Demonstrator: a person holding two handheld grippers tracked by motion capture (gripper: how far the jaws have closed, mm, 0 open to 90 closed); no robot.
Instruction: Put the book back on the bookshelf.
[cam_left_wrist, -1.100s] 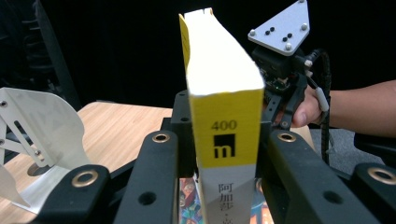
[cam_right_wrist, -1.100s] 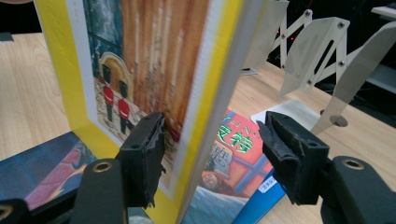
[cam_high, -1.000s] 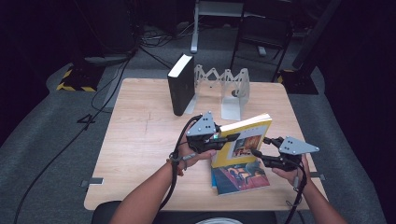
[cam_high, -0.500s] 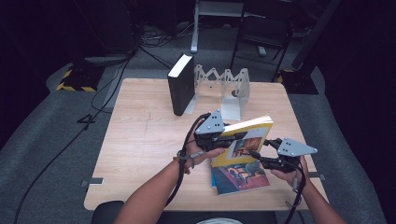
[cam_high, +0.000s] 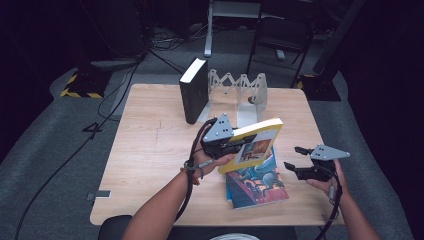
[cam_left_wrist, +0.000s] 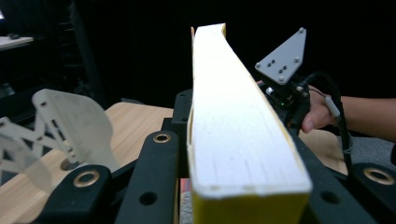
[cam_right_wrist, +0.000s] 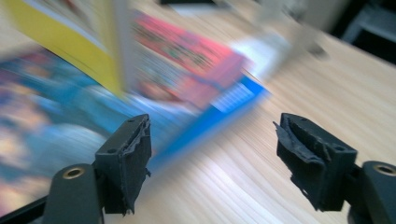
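Fingers, left gripper (cam_high: 235, 146): clamped on the yellow book (cam_high: 256, 143), which stands lifted and tilted off the bench (cam_high: 145, 150).
Fingers, right gripper (cam_high: 296, 159): just spread wide, nothing between them, now apart from the yellow book they flanked a second ago.
Blue book (cam_high: 256, 186): flat on the bench, below the lifted one.
Reading: handover looks complete; black book (cam_high: 192, 92) and metal rack (cam_high: 239, 90) wait beyond the left fingers.

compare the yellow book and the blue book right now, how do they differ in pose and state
The yellow book is lifted and tilted, clamped in the left gripper; the blue book lies flat on the table with no gripper on it. The yellow book's cover is mostly yellow, the blue book's a busy blue picture. Both are closed paperbacks.
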